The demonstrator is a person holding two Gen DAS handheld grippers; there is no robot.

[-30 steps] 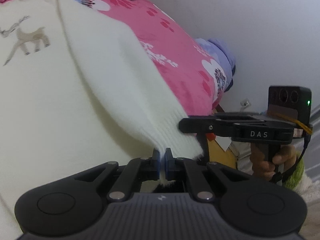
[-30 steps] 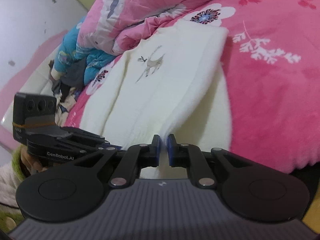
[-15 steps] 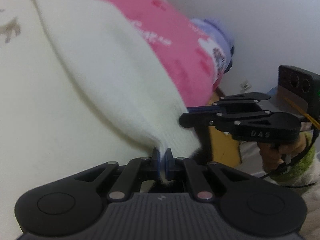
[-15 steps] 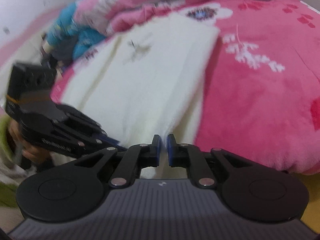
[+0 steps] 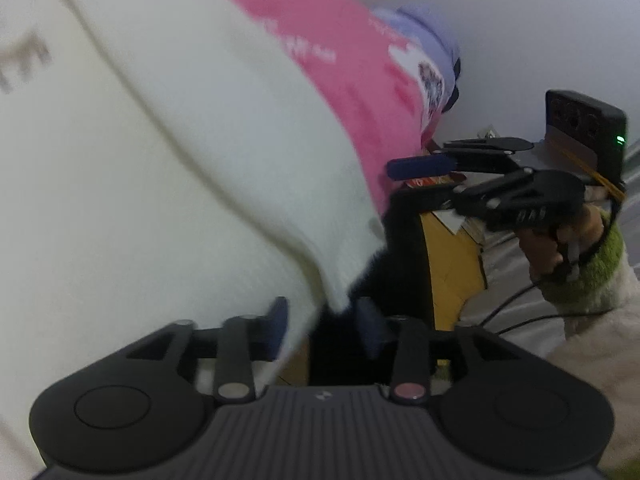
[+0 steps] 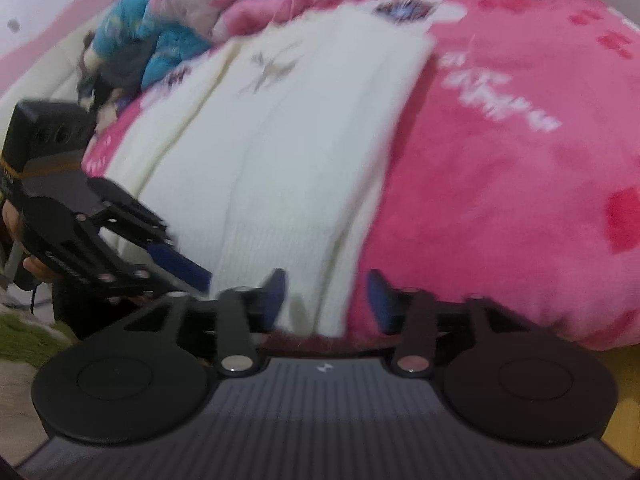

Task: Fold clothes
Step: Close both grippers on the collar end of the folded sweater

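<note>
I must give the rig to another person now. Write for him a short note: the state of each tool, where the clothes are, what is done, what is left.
Left tool: open, holds nothing; the sweater's hem lies between its pads.
Right tool: open, holds nothing, at the hem too.
White sweater: flat on the pink blanket, deer print up, hem hanging at the bed edge.
Done: both long sides look folded inward, making a narrow strip.
Left: probably fold the hem end up toward the collar, then smooth it.

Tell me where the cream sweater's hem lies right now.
In the right wrist view the cream sweater lies flat on the pink blanket, its hem at the bed's near edge just ahead of the open right gripper.
</note>
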